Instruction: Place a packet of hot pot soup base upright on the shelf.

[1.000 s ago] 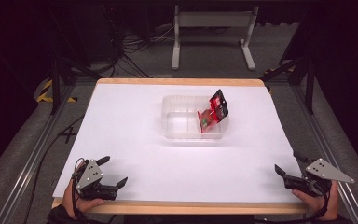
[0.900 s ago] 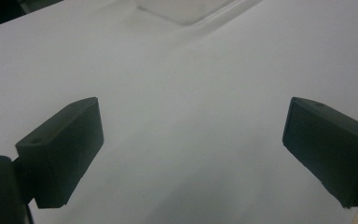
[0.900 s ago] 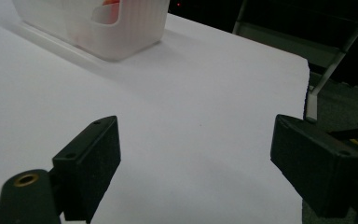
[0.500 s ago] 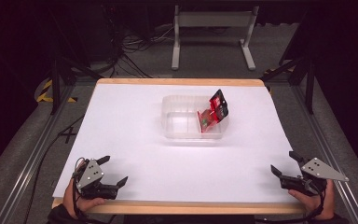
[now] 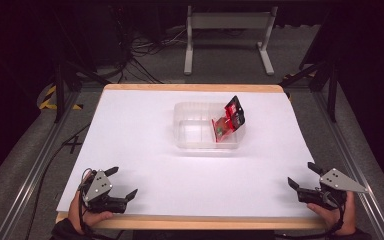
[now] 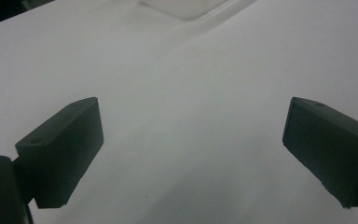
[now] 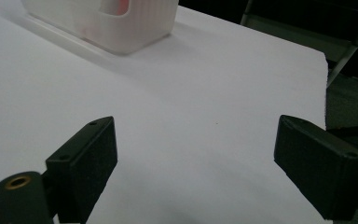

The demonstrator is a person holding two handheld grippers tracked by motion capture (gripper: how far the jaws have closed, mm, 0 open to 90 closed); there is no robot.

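At the table's near corners, the left gripper (image 5: 122, 182) and right gripper (image 5: 304, 175) gape wide, holding nothing; well beyond them the red packet (image 5: 228, 122) leans in the clear container (image 5: 195, 131), its ribbed wall plain in the right gripper view

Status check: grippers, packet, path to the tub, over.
Left gripper and right gripper open, empty, at near table corners. Red packet leans in right end of clear tub, mid-table. White table bare between.
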